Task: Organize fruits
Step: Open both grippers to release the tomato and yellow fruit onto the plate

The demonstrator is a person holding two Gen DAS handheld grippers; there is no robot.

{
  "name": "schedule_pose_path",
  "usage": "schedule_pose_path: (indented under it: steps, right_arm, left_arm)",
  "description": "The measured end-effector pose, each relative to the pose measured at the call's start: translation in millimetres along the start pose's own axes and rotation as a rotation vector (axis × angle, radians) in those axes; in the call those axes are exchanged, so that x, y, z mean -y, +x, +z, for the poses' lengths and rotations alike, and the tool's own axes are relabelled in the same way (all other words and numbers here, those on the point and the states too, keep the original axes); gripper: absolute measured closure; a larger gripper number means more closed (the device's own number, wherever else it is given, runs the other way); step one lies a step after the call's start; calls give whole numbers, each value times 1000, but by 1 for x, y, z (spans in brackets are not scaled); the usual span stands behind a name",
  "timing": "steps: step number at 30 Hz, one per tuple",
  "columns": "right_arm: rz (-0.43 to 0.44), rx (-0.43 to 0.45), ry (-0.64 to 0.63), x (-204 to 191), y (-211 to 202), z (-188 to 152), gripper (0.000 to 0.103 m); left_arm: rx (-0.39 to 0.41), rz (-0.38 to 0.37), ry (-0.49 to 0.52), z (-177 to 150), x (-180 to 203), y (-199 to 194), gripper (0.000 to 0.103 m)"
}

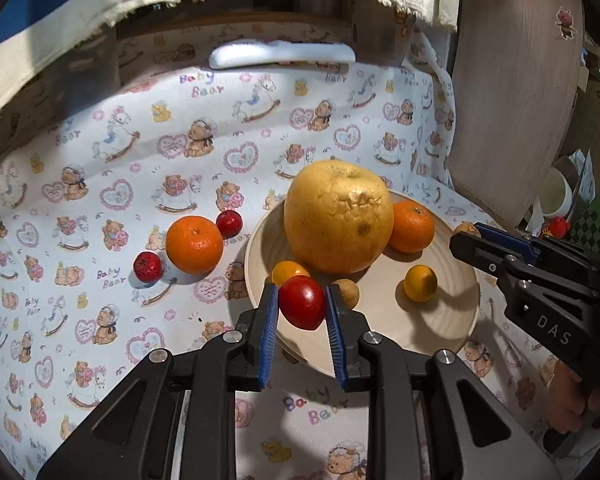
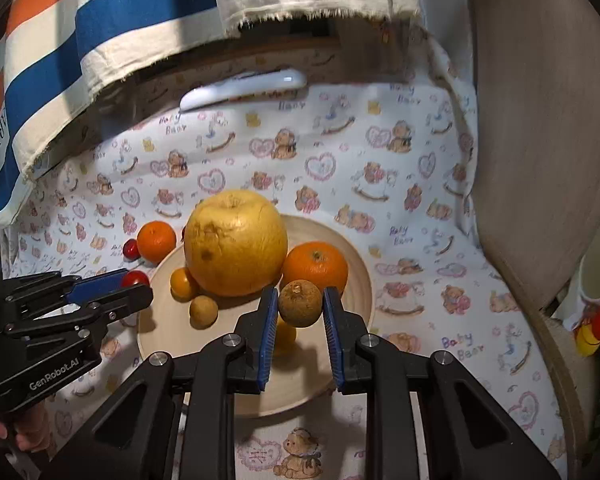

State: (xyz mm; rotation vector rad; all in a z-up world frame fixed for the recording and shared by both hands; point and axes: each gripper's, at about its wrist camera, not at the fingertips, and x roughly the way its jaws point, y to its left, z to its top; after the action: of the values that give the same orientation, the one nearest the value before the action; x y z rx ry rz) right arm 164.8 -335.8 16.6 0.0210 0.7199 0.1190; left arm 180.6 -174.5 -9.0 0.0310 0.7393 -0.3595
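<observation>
Already five fruits in plate (image 1: 452,320); left hand-held gripper (image 1: 302,304) clamped on red fruit (image 1: 302,302), right hand-held gripper (image 2: 300,306) on brown fruit (image 2: 300,303); orange (image 1: 194,244), two red berries (image 1: 148,267) left on desk (image 1: 100,200).

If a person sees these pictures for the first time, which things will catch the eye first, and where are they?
The big yellow pomelo stands out first, sitting in the pale plate with an orange touching its far right side. Next come the two tongs over the plate's near edge: the left tongs grip a red fruit, the right tongs a brown round fruit. Left of the plate, a second orange lies on the bear-print cloth.
</observation>
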Motion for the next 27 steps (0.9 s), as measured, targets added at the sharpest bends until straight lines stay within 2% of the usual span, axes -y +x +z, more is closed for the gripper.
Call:
schedule_pose_path:
  steps: [6,13,27]
  right_arm:
    - [-22,-31,3,5,8,-2,79]
    - [-57,-60,-2,7,16,-4,79]
    - [-85,-84,-6,9,22,-7,79]
  left_arm:
    - [-16,-15,-18,3,-9,9,80]
    - [-53,-7,5,1,-12,21,80]
    - [-58,2,8,0,-15,22,80]
